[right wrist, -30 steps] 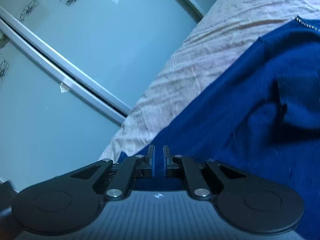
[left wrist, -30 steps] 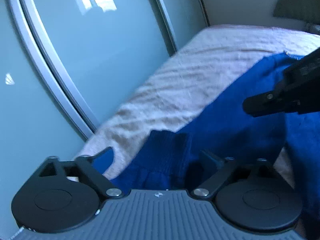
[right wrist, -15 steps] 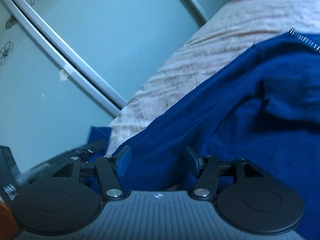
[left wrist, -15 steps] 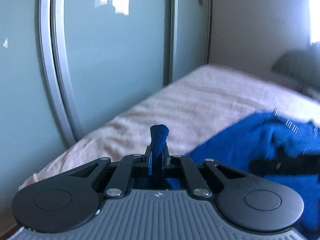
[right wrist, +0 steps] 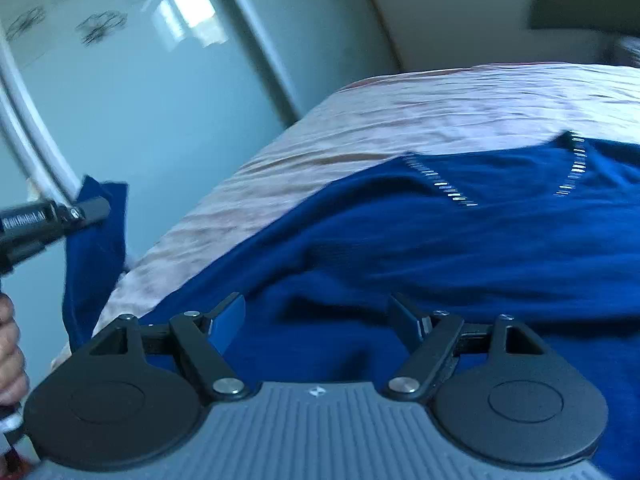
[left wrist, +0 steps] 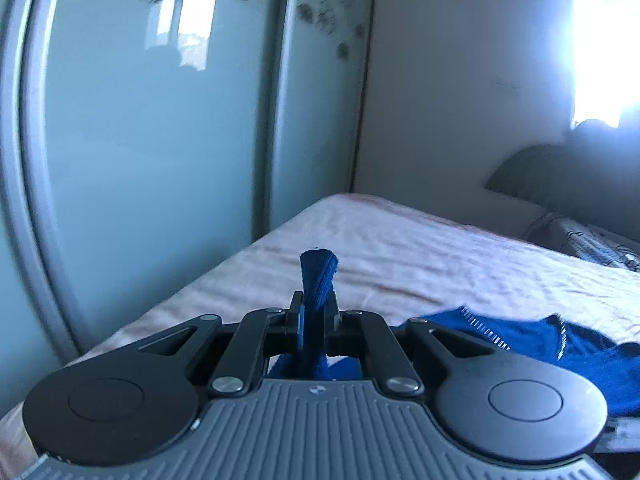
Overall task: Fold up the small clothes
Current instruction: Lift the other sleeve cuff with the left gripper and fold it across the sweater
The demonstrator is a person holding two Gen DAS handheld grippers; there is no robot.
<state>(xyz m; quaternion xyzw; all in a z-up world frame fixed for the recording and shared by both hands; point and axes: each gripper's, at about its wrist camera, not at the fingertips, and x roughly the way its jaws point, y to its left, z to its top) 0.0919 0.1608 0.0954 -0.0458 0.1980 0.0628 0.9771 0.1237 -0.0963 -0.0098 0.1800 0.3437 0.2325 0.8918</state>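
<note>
No readable text, number or brand shows in either view; a small emblem on each gripper body is illegible.

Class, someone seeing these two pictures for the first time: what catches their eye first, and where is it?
The blue garment spread over the pale bedsheet. Next, the left gripper pinching a blue cuff that sticks up between its pads. The right gripper hangs over the cloth, jaws opening, gripping nothing.

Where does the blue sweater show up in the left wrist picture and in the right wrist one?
Left wrist view: blue sweater at lower right on the bed; a ribbed end sticks up centre.
Right wrist view: it fills the middle and right; one end hangs at far left.
Shared landmark: the pale bed sheet.
</note>
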